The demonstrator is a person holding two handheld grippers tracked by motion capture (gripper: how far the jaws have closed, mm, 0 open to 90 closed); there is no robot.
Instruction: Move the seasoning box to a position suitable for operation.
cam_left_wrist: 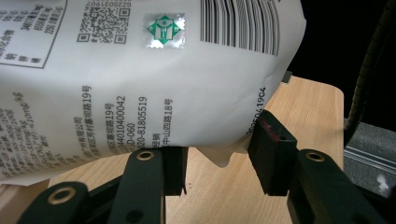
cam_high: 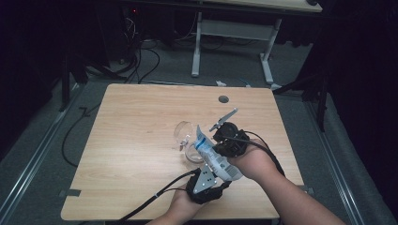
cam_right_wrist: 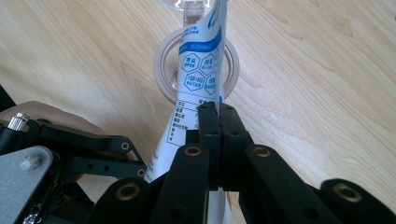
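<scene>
Centrally, low in the high view, a white pouch [cam_high: 213, 154] with blue print hangs tilted over a clear glass jar [cam_high: 193, 153], whose hinged lid [cam_high: 183, 131] stands thrown back to the upper left. What the jar contains cannot be told. The right gripper [cam_right_wrist: 218, 122] has its jaws clenched flat on the pouch's thin edge, directly above the jar's round mouth. The left gripper [cam_left_wrist: 219, 156] has its jaws spread, the pouch's crinkled lower corner hanging between them, close to the right jaw. The pouch is smooth, soft film with a barcode. The wooden table [cam_high: 131, 140] lies bare toward the upper left.
</scene>
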